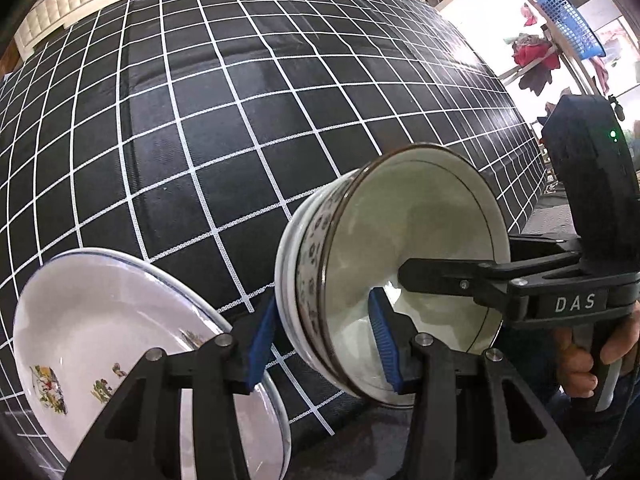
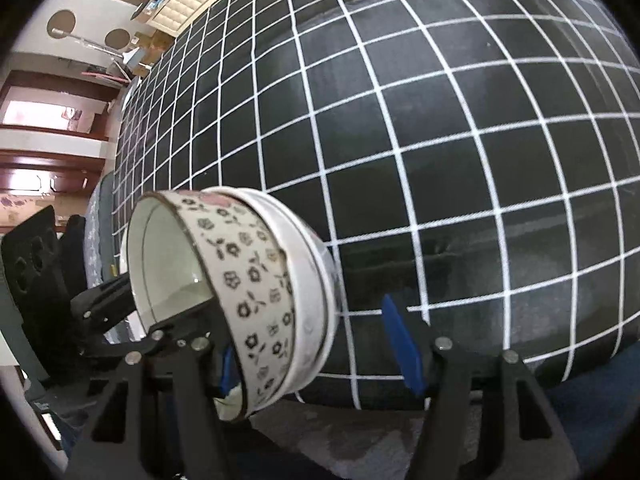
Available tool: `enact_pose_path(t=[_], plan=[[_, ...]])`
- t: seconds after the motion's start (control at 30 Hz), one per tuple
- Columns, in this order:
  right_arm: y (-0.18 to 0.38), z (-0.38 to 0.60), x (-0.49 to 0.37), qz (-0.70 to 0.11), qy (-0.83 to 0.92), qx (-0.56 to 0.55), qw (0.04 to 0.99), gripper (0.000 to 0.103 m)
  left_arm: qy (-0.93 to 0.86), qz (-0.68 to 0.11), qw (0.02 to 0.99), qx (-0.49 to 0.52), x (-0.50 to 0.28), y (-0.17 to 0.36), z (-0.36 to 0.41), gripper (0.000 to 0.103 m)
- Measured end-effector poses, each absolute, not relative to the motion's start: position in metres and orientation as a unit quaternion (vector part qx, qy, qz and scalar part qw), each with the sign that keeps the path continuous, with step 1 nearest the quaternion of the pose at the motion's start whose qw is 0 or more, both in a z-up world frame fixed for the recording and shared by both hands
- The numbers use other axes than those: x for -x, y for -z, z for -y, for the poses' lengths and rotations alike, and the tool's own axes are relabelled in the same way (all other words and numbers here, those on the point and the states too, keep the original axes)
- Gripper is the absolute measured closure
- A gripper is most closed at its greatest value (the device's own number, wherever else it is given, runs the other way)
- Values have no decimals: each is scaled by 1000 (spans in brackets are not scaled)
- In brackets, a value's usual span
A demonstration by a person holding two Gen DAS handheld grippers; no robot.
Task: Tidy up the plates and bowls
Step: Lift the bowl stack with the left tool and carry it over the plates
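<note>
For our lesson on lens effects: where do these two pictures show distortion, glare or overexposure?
Left wrist view: the grid cloth bulges barrel-like, and the room at upper right is blown out white. Right wrist view: the same bulge, dark vignette at the corners, soft sheen inside the floral bowl.

— Bearing surface?
— Black cloth (image 1: 200,140), white grid lines, padded look, long creases across the middle.
— Lying on it?
— One white plate (image 1: 100,320), thin blue rim line, small painted figures, at near edge; contact with cloth unclear.
</note>
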State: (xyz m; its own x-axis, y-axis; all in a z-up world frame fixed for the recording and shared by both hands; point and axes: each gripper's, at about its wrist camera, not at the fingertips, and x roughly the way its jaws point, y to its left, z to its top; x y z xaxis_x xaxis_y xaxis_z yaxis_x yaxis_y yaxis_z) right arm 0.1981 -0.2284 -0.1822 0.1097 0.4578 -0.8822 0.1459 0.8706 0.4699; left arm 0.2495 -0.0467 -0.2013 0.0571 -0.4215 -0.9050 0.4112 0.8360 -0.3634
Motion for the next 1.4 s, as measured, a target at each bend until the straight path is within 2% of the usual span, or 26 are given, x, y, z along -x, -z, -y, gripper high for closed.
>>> enact_pose_path(t=[0.23, 0.9, 1.17, 1.4], plan=[[185, 220, -198, -660, -134, -248, 696, 48, 284, -625, 727, 12, -250, 203, 42, 60], [174, 207, -195, -665, -105, -260, 692, 49, 241, -620, 746, 4, -231, 192, 51, 60], [139, 194, -200, -654, -115, -254, 703, 49, 229, -601, 766, 12, -228, 152, 43, 60], [103, 141, -218, -644, -155, -207, 720, 49, 193, -573, 796, 41, -225, 110, -1, 60]])
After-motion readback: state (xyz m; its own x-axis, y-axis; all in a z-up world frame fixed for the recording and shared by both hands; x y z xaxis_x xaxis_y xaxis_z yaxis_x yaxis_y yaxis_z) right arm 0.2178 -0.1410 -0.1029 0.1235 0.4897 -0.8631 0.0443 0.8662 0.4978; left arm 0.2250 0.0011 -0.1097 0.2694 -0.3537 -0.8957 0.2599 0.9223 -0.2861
